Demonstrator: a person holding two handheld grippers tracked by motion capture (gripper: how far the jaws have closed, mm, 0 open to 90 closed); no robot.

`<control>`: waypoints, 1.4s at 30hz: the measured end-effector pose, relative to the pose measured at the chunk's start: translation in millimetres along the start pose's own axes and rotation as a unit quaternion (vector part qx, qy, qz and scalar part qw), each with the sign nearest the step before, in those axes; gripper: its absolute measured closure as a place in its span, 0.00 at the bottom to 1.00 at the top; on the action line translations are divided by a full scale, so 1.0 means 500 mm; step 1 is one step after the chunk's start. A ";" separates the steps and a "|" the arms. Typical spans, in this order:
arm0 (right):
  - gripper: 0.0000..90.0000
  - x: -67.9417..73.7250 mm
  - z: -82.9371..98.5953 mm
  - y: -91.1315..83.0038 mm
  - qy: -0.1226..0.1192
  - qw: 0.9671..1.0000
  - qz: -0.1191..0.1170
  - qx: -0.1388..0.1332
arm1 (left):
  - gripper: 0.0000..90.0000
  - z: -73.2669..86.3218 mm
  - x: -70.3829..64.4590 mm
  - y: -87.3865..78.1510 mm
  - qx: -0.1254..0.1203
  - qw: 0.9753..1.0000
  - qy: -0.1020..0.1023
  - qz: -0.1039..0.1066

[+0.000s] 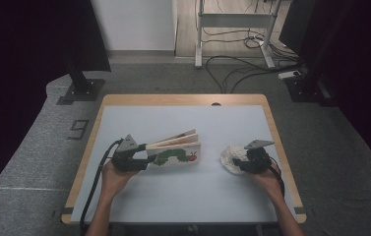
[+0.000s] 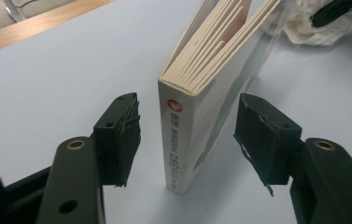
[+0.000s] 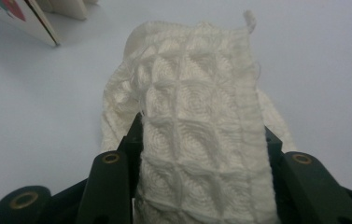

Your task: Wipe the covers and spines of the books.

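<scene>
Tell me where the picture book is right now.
In the high view, the picture book stands on its edge left of table centre, between the left gripper's open jaws.

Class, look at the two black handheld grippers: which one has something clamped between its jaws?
The right gripper: its jaws pinch the white waffle-weave cloth. The left gripper stands open around the upright board book's spine, gaps showing.

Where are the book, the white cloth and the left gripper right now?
book (image 2: 179,135), left gripper view, on its spine.
white cloth (image 3: 197,135), right gripper view, on its waffle weave between the jaws.
left gripper (image 2: 187,140), left gripper view, midway between its open jaws.
</scene>
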State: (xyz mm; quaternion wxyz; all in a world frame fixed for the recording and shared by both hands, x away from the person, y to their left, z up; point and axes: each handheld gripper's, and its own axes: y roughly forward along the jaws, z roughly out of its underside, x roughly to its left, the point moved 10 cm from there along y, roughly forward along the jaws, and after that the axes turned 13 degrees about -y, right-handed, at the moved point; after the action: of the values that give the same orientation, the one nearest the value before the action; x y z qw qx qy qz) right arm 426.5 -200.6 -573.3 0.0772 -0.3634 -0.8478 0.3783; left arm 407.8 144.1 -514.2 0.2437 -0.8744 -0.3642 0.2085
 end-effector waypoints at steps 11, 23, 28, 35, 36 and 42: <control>0.59 0.020 -0.029 -0.050 -0.014 0.999 -0.012 -0.026 | 0.41 0.006 0.000 0.004 0.004 1.000 -0.006 0.007; 0.59 0.050 -0.044 -0.090 -0.028 0.998 -0.031 -0.043 | 0.39 0.011 0.004 0.003 0.006 1.000 -0.007 0.005; 0.59 0.070 -0.054 -0.097 -0.037 0.997 -0.037 -0.048 | 0.39 0.012 0.004 0.003 0.007 1.000 -0.007 0.005; 0.59 0.094 -0.071 -0.095 -0.054 0.996 -0.046 -0.053 | 0.39 0.013 0.005 0.001 0.008 1.000 -0.005 0.004; 0.59 0.098 -0.075 -0.094 -0.057 0.996 -0.047 -0.055 | 0.39 0.013 0.005 0.001 0.008 1.000 -0.005 0.004; 0.59 0.127 -0.096 -0.089 -0.075 0.994 -0.058 -0.059 | 0.38 0.015 0.006 0.001 0.010 1.000 0.001 0.000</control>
State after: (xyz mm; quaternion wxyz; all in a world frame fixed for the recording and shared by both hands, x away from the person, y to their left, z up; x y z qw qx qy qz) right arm 375.1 -149.5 -517.7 0.0132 -0.2881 -0.8917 0.3489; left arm 406.2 147.9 -521.1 0.2523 -0.8722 -0.3618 0.2116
